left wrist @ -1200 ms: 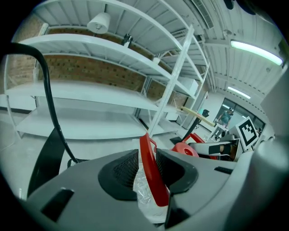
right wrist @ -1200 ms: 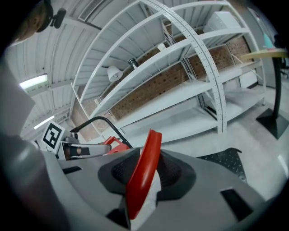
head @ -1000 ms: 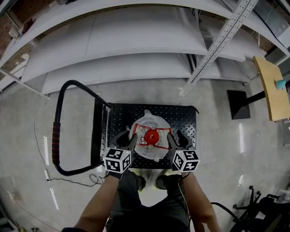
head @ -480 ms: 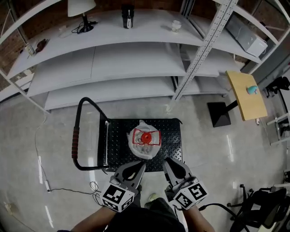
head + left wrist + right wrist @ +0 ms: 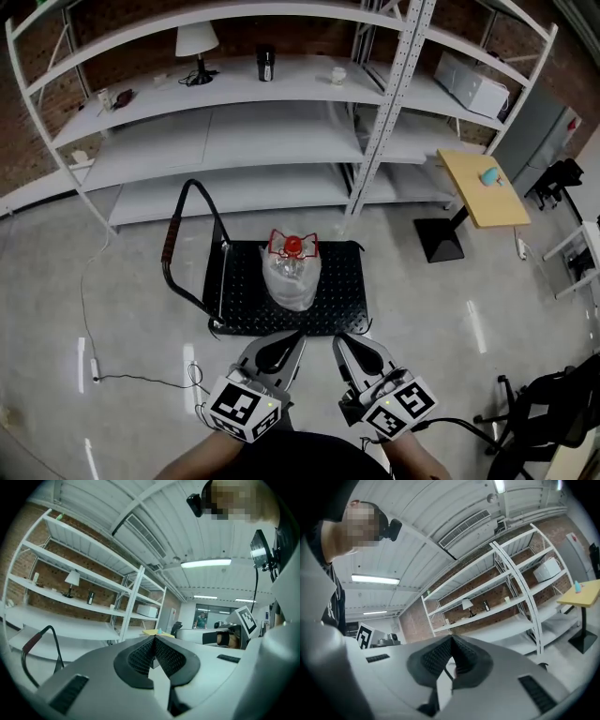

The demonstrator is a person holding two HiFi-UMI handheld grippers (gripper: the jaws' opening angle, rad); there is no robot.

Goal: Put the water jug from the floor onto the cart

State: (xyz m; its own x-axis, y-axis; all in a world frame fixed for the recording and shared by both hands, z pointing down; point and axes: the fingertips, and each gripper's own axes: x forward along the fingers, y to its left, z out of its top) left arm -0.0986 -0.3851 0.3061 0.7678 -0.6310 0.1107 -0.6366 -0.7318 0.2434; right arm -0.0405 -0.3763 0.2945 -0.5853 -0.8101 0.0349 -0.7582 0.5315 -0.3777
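The clear water jug [image 5: 292,272] with its red cap and red handle stands upright in the middle of the black cart [image 5: 342,295]. Both grippers are held up near my body, well short of the cart and apart from the jug. In the head view my left gripper [image 5: 292,339] and my right gripper [image 5: 339,342] point toward the cart. Each one is shut with nothing between its jaws. The left gripper view shows my left gripper [image 5: 153,639] with its pads pressed together, and the right gripper view shows my right gripper [image 5: 451,640] the same way. The jug is outside both gripper views.
The cart's handle [image 5: 178,258] with a red grip rises at its left. White metal shelving [image 5: 281,122] stands behind, holding a lamp [image 5: 195,42] and small items. A wooden side table [image 5: 480,187] is at the right. A cable [image 5: 94,366] lies on the concrete floor at the left.
Both grippers let go of the jug on the cart, pulled back and up toward my body, and shut. My head rose, so the cart now looks smaller and farther away.
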